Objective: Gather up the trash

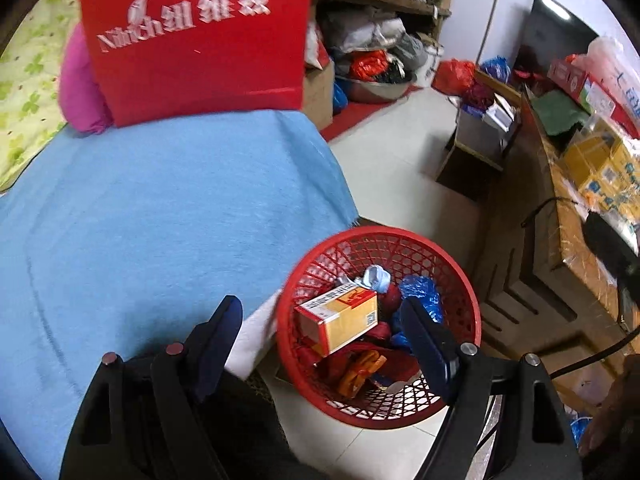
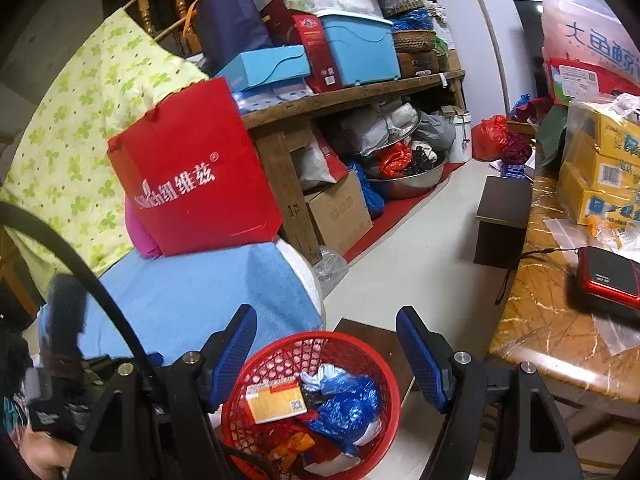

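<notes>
A red mesh basket [image 1: 384, 231] [image 2: 394, 396] stands on the floor beside a blue-covered seat. Inside it lie a yellow-and-white carton [image 1: 338, 318] [image 2: 276, 400], a crumpled blue plastic bag [image 1: 420, 292] [image 2: 344, 400], an orange wrapper [image 1: 360, 372] and a pale crumpled wad [image 1: 376, 278]. My left gripper [image 1: 320, 302] hovers over the basket with its jaws wide apart; the carton rests loose below them, touched by neither pad. My right gripper [image 2: 326, 311] hangs open above the basket's near side, holding nothing.
A blue towel [image 1: 160, 200] covers the seat at left, with a red paper bag [image 1: 196, 36] and pink cushion behind it. A marble-topped table [image 2: 540, 280] with boxes and a red device [image 2: 608, 284] stands right. Cluttered shelves [image 2: 360, 92] fill the back; a dark stool [image 2: 504, 216] sits on the floor.
</notes>
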Motion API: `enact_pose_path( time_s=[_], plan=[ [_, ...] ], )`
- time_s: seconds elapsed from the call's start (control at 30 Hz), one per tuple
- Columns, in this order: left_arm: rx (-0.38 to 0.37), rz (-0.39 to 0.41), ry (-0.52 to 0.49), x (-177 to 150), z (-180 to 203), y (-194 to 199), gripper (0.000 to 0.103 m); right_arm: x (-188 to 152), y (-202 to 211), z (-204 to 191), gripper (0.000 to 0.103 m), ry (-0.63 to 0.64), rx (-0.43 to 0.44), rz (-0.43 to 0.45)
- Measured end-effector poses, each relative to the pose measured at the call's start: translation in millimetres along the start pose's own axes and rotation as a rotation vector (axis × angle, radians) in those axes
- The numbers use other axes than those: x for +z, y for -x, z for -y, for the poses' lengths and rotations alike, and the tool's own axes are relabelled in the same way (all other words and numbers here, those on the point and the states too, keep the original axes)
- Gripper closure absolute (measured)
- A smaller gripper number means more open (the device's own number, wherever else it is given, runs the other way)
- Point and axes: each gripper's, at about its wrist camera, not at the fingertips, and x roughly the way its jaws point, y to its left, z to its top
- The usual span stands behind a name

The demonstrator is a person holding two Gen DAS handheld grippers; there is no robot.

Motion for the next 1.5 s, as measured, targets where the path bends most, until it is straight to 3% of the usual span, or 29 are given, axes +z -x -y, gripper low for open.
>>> enact_pose_path(
  time_s=[0.37,0.73,0.83,1.0,1.23,1.5],
  plan=[
    [-0.068,0.137,0.084,-29,-33,63,0.021,-40,20,-25,0.028,0.098,-0.027,-0.105],
    [-0.098,0.209,0.143,-46,-58,98,0.016,-50,41,-44,0.028,0.128,-0.034,-0.112],
    [-0.041,0.235,0.146,-44,-63,108,0.008,-50,40,-46,0.028,0.123,-0.031,-0.118],
    [-0.028,0.265,0.150,-43,-67,115,0.007,-52,39,-45,0.028,0.113,-0.027,-0.119],
    [0.047,0.290,0.089,-46,-51,114,0.007,-56,38,-44,0.028,0.103,-0.024,-0.116],
    [0.040,0.299,0.068,-47,-45,117,0.007,-57,42,-46,0.028,0.104,-0.025,-0.113]
  ],
)
